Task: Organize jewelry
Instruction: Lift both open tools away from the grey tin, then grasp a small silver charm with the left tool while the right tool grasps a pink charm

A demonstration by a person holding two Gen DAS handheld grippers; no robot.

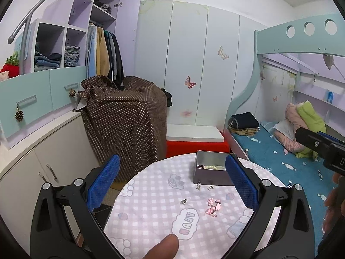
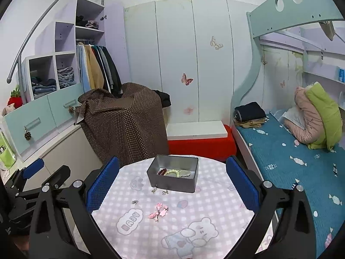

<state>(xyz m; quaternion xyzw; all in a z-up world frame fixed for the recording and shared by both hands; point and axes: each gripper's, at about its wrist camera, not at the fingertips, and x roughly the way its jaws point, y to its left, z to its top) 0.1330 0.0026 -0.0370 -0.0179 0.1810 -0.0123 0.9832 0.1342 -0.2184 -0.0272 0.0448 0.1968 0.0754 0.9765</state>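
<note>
Both your left gripper point(image 1: 172, 179) and right gripper point(image 2: 172, 179) hover wide open, empty, above the table point(image 2: 215, 211). Pinch the pink earrings point(image 2: 158, 211) low, then carry them into the tin point(image 2: 172, 183).

Tin point(image 2: 172, 178) on table point(image 2: 215, 215); earrings point(image 2: 159, 211) before it
</note>
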